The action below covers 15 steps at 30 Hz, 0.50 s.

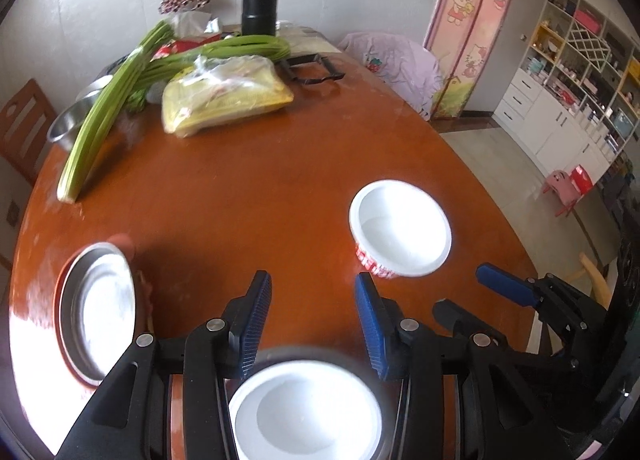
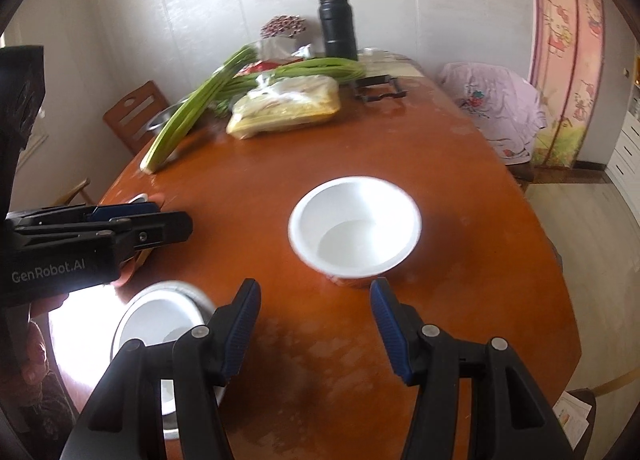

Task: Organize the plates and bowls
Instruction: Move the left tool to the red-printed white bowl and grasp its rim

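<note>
A white bowl with a red patterned outside [image 1: 400, 234] stands on the brown table [image 1: 240, 188], in the right wrist view [image 2: 354, 228] just beyond my right gripper [image 2: 316, 324], which is open and empty. A second white bowl [image 1: 306, 416] sits inside a metal dish below my left gripper [image 1: 314, 324], which is open and empty; it shows in the right wrist view [image 2: 160, 324] too. A steel plate [image 1: 98, 308] lies on a red-rimmed plate at the left.
At the far end lie celery stalks [image 1: 108, 108], a yellow bagged package [image 1: 224, 96], steel bowls [image 1: 68, 120], a black thermos [image 1: 259, 0] and a black clip frame [image 1: 312, 70]. A wooden chair [image 1: 24, 128] stands left. The table edge curves at the right.
</note>
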Available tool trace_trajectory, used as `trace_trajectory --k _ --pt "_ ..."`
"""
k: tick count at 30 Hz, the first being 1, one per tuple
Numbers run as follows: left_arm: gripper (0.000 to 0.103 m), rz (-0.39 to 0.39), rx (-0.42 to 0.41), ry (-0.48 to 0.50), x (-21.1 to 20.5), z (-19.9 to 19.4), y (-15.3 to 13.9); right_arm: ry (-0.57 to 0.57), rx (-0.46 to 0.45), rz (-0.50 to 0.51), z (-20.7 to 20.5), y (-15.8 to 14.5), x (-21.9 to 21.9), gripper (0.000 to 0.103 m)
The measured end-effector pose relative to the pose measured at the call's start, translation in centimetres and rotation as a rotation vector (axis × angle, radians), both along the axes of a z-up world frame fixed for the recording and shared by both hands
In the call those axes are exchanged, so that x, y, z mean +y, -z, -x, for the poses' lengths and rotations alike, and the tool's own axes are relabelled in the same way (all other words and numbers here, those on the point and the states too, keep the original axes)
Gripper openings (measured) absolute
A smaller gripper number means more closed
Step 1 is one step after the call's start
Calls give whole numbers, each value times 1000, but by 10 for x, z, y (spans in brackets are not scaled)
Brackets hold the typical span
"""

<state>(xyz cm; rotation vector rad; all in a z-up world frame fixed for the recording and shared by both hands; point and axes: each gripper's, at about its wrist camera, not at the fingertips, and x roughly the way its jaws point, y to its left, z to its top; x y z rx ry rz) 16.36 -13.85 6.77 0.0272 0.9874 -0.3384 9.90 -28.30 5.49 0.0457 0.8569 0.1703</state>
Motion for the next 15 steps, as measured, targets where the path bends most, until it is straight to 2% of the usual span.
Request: trace_trajectory --k 8,15 --pt "45 -22 6 48 -27 -25 2 72 -13 -3 -20 -8 -26 57" --pt "45 -37 44 75 -50 -50 16 123 11 -8 -35 0 -43 57"
